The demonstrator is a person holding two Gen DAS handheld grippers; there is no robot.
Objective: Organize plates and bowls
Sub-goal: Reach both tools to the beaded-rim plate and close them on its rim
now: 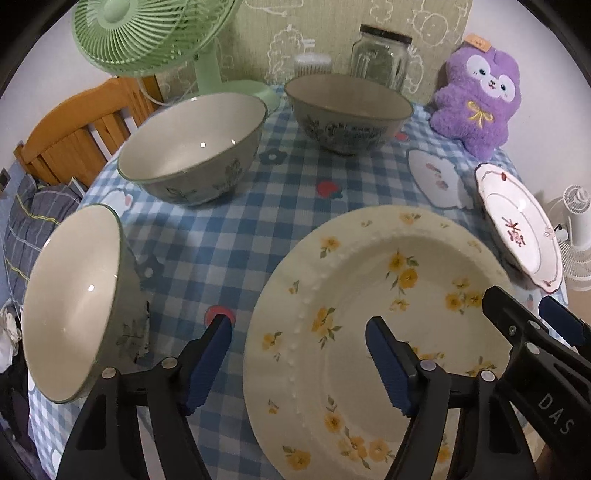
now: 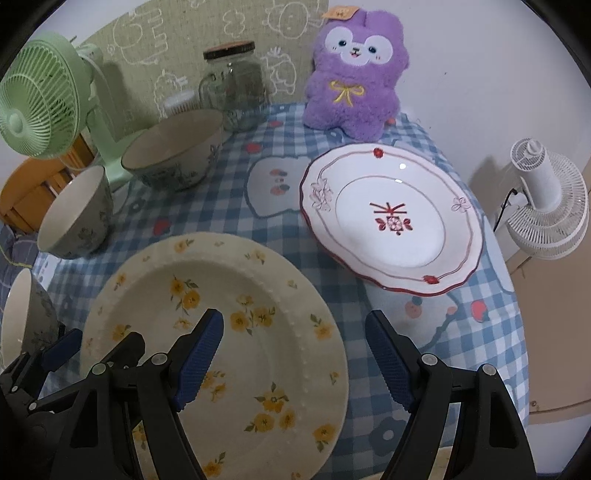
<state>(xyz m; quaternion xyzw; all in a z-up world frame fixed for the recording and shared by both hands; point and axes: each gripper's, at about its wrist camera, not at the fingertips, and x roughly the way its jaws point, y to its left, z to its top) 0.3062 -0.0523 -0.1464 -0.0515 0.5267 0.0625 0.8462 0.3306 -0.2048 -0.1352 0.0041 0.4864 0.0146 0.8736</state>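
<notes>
Cream yellow-flowered plate [image 1: 373, 332] sits at desk [image 1: 236, 236] near edge. Left tool [image 1: 299, 354] open, straddling its left rim, no contact; right tool [image 2: 295, 350] open over its right rim. Red-trimmed plate [image 2: 391, 218] at right edge. Three bowls [image 1: 192, 147] along left and back. Purple plush [image 2: 356, 70], jar [image 2: 236, 81], green fan [image 1: 147, 33] at back.

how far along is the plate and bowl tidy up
Nothing looks done: three bowls sit apart, unstacked. The yellow plate and red plate lie separately. In hand: nothing yet; the left gripper and right gripper straddle opposite rims of the yellow plate, jaws open. Left: all the stacking.
</notes>
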